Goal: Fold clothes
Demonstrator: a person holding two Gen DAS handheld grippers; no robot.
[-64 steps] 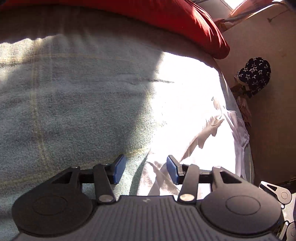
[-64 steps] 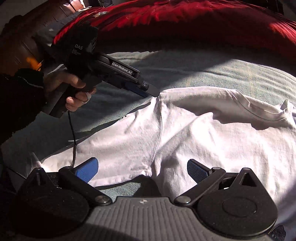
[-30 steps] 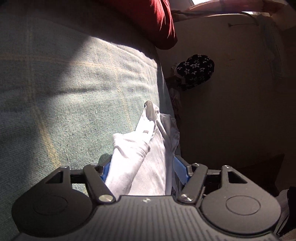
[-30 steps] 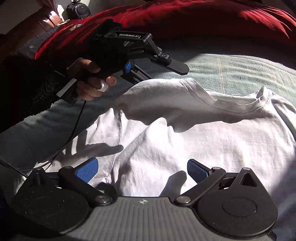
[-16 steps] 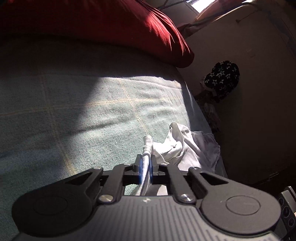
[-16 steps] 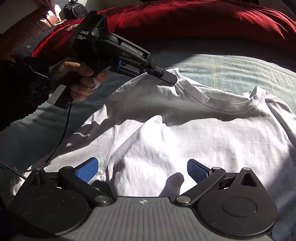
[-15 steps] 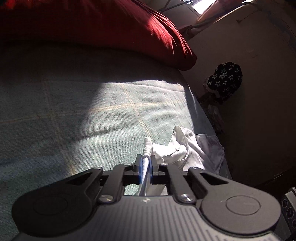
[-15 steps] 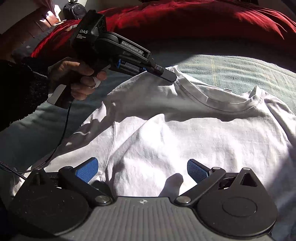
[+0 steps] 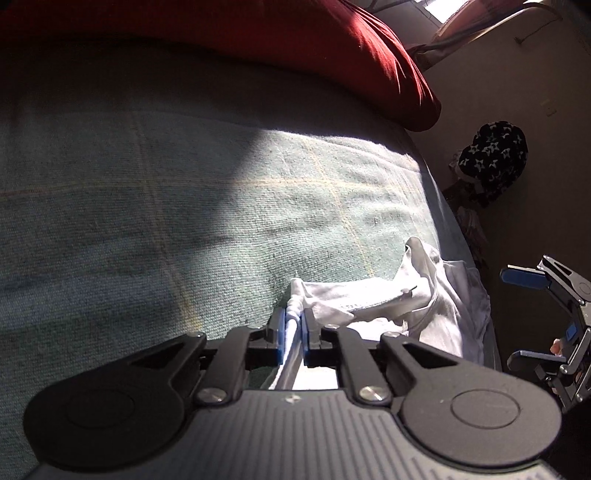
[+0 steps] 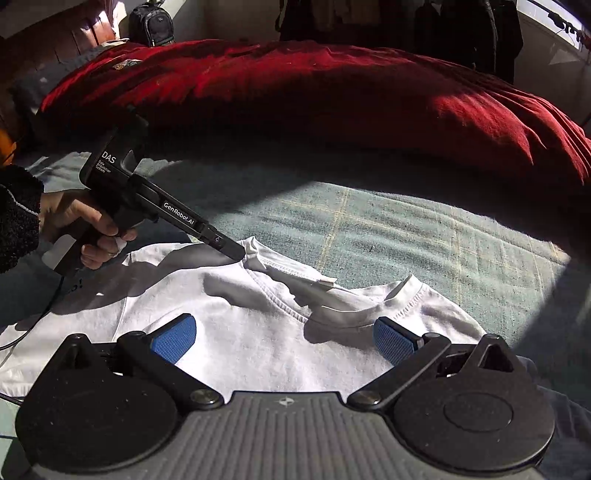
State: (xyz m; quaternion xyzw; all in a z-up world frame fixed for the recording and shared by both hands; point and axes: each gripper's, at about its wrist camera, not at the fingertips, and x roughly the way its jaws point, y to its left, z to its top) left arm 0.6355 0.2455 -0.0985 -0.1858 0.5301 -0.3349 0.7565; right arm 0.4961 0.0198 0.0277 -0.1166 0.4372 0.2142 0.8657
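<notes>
A white T-shirt (image 10: 258, 343) lies spread on the green checked bedcover (image 10: 406, 236), neck opening toward the red quilt. My left gripper (image 10: 236, 254), held in a hand with a dark fleece sleeve, pinches the collar at its left shoulder end. In the left wrist view its blue pads press on a thin fold of the T-shirt (image 9: 369, 295), though the jaws of the left gripper (image 9: 293, 321) are easing open a little. My right gripper (image 10: 283, 338) is open just above the chest of the shirt, below the collar, holding nothing. That right gripper (image 9: 528, 317) also shows at the right edge of the left wrist view.
A big red quilt (image 10: 332, 96) is heaped across the back of the bed. The bed's edge (image 9: 443, 206) drops off beside a wall, where a dark star-patterned bundle (image 9: 493, 158) sits. A black backpack (image 10: 151, 22) stands beyond the bed. A cable (image 10: 37, 317) trails from the left gripper.
My left gripper closed on the collar fold and brought it down toward the bedcover. The right gripper, still open, slid forward across the shirt toward the neck opening.
</notes>
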